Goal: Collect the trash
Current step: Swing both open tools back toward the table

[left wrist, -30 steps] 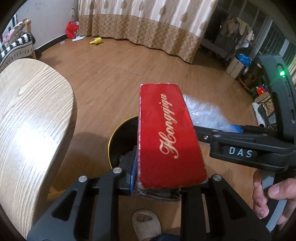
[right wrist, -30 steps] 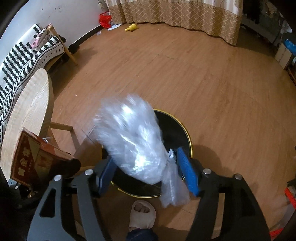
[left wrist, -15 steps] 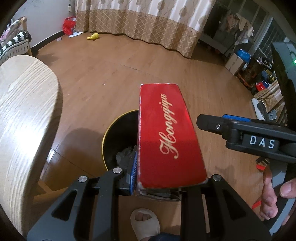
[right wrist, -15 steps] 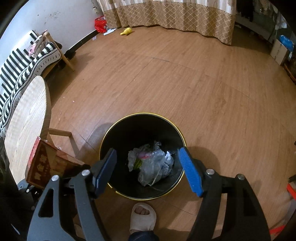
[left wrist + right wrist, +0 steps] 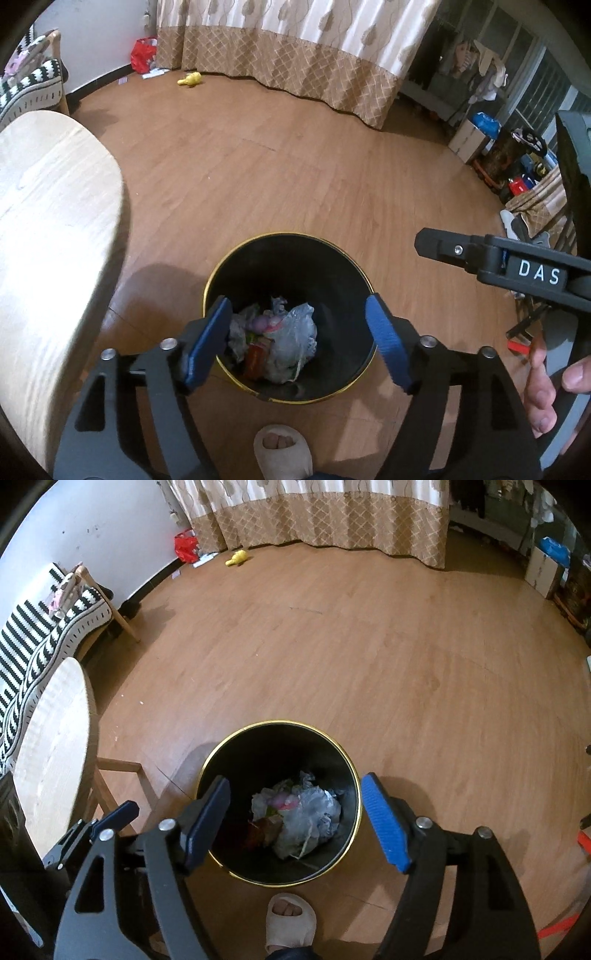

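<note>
Release step over bin (image 5: 286,236): left gripper (image 5: 299,341) and right gripper (image 5: 295,818), jaws just opened, both empty. Trash (image 5: 280,336) lies inside; next, seek remaining litter

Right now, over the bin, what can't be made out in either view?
- Black bin: near rim hidden by left gripper, left wrist view.
- Trash: crumpled heap; single items unclear, both views.
- Right gripper: handle cut off by the frame edge.

Trash (image 5: 280,343) in bin (image 5: 347,258), table (image 5: 48,229) left
</note>
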Action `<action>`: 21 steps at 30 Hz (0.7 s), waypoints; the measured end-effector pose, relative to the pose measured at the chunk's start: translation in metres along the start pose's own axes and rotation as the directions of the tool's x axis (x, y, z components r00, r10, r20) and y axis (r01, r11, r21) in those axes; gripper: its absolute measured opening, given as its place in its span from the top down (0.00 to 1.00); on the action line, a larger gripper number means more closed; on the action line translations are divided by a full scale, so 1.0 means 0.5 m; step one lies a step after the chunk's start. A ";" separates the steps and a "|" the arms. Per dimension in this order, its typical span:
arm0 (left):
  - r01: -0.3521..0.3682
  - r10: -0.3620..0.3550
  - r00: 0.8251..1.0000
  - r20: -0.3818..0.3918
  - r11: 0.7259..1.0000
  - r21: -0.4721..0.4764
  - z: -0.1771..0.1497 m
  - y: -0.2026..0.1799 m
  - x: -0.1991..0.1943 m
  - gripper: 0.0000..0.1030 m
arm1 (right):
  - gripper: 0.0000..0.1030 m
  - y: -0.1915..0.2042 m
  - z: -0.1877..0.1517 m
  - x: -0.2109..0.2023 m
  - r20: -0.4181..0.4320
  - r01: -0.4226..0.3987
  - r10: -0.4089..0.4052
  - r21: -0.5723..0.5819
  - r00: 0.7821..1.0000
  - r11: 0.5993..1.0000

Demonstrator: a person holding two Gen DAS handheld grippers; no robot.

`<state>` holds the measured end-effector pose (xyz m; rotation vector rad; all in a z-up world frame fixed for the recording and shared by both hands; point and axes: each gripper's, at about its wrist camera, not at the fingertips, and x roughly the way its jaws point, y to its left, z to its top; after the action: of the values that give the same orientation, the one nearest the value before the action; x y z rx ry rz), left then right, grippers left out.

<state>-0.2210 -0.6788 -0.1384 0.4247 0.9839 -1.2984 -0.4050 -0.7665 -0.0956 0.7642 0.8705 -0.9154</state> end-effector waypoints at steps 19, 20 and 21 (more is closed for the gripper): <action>-0.472 0.560 0.814 0.155 0.793 -0.385 -0.236 0.405 -0.610 0.06 | 0.09 0.531 -0.134 -0.169 0.049 -0.229 0.290 -0.495 0.956 0.838; -0.479 0.575 0.804 0.148 0.776 -0.410 -0.254 0.423 -0.638 0.06 | 0.09 0.560 -0.150 -0.177 0.040 -0.246 0.309 -0.514 0.950 0.822; -0.488 0.594 0.793 0.139 0.754 -0.440 -0.283 0.444 -0.669 0.06 | 0.08 0.594 -0.169 -0.188 0.024 -0.272 0.336 -0.534 0.942 0.800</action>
<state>-0.0521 -0.3116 -0.0049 0.1950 0.7715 -0.5821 -0.1961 -0.5415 0.0041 0.3485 0.8109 -0.3932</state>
